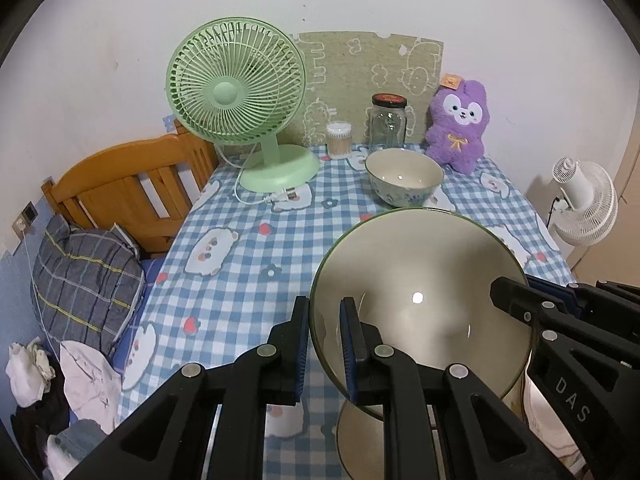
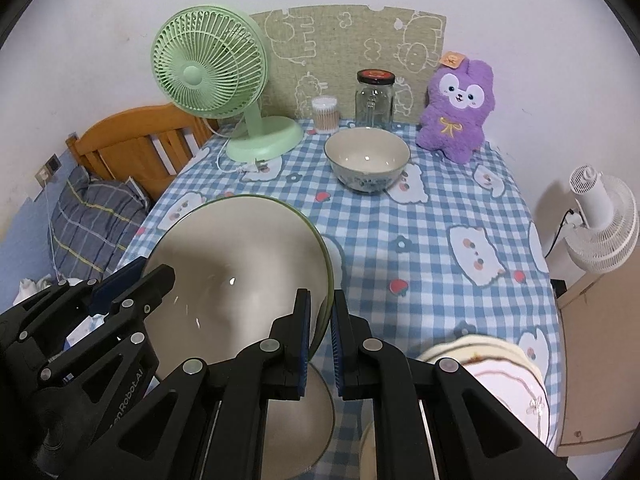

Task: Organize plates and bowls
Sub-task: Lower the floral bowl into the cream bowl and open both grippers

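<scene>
Glossy ceramic bowl [image 1: 420, 280], cloth tablecloth [image 1: 248, 264], plastic fan [image 1: 236, 80].

Two bowls: a large green-rimmed bowl [image 1: 420, 280] and a smaller patterned bowl [image 1: 404, 176] near the worktop's far edge. Two fans, one green fan [image 1: 236, 92] on the worktop, one white fan [image 1: 584, 204] (off the worktop). One glass jar [image 1: 388, 124], one cotton-swab tub [image 1: 339, 140], one purple plush toy [image 1: 460, 128]. Two claws, a left claw [image 1: 326, 352] and a right claw [image 2: 320, 344].

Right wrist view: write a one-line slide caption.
Both hand-held grippers clamp a green-rimmed bowl's opposite rims above the checked tablecloth.
</scene>
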